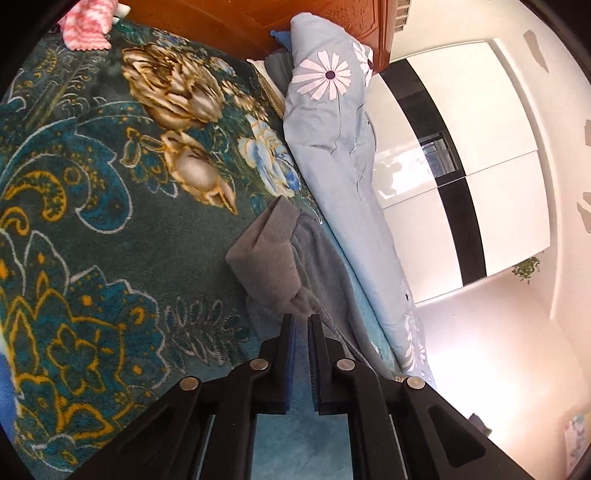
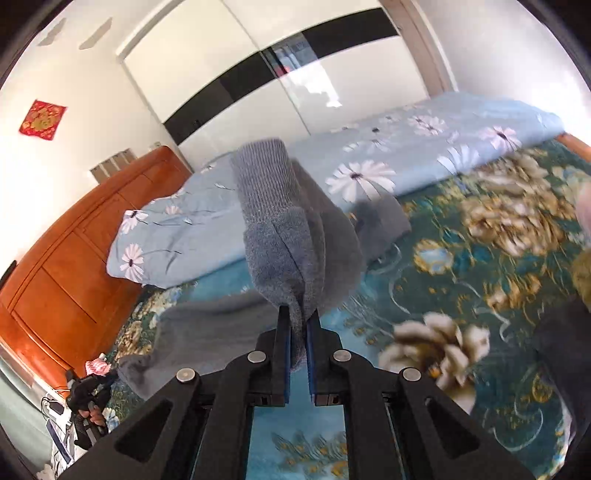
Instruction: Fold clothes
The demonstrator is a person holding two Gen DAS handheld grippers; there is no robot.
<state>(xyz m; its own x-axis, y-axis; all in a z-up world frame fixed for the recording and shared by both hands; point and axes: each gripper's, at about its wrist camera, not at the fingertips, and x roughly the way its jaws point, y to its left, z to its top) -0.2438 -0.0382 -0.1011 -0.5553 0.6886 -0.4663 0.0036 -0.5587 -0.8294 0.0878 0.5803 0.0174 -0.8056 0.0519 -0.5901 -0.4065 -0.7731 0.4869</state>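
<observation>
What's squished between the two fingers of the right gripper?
A bunched fold of the grey garment sits pinched in the right gripper, seen in the right wrist view.

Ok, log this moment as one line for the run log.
step: fold in progress | left gripper: shut on grey garment | right gripper: shut on grey garment, lifted | surface: floral blanket

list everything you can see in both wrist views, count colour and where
grey garment: one, grey knit, pinched by both grippers, partly lying on the blanket
blanket: one, teal with gold flowers, covering the bed
quilt: one, light blue with white daisies, bunched along the bed's far side
headboard: one, orange-brown wood, at the bed's end
wardrobe: one, white with a black band, behind the bed
pink cloth: one, pink-white, near the headboard
left gripper: black, jaws shut on garment
right gripper: black, jaws shut on garment
</observation>
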